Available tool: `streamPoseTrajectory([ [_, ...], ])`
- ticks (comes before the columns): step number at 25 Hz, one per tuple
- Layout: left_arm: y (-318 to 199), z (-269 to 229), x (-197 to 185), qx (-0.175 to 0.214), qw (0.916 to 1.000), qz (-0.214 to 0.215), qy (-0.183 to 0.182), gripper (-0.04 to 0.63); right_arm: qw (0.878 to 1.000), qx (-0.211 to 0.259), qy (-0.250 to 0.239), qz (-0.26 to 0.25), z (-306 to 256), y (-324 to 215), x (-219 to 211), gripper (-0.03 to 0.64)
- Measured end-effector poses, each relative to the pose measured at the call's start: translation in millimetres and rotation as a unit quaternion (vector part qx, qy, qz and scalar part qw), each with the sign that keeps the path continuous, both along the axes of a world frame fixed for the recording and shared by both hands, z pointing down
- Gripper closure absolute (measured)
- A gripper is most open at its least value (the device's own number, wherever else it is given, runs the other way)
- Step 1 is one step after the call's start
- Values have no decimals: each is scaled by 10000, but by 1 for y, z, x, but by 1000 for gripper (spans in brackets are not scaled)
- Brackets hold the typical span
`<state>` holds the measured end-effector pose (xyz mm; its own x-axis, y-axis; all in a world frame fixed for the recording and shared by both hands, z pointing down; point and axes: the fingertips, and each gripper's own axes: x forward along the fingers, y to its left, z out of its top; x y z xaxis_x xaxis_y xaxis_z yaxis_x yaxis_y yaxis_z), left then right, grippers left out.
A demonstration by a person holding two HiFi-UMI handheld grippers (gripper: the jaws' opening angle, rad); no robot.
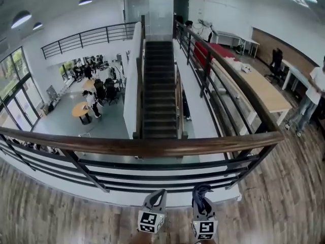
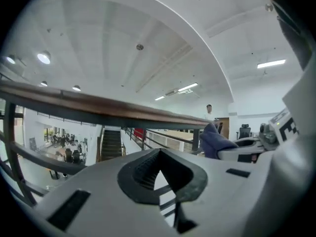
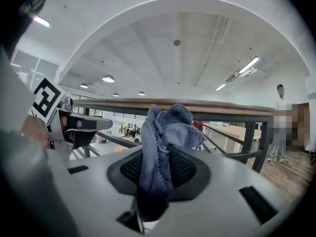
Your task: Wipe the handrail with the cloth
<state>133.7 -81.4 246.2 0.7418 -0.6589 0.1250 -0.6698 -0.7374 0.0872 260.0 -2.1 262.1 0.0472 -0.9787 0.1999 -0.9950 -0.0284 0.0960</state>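
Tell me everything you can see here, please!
Handrail: one, brown wood over dark bars, across the front.
Staircase: one, dark, going down beyond the handrail.
Long table: one, light wood, right of the stairwell.
Round table: one, orange, lower floor at left.
Standing person: one, white top, far right.
Cloth: one, blue-grey, pinched in the right gripper.
Left gripper: one, grey, jaws together, empty, below the handrail.
Right gripper: one, grey, shut on the cloth.
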Motion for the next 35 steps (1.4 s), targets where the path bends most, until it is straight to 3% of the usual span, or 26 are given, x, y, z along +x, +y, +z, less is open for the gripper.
streamPoseTrajectory([
  [5,23,-76,-43,35,9996,-260,-103,595,10000,28,24,-72,-74,21,-26,518],
  [14,66,-142,-88,128,9986,-468,-224,595,9990,280,277,-221,-156,54,-53,520],
  [35,88,-174,-97,395,9972,-596,-205,595,9954,586,490,-576,-191,66,-92,520],
])
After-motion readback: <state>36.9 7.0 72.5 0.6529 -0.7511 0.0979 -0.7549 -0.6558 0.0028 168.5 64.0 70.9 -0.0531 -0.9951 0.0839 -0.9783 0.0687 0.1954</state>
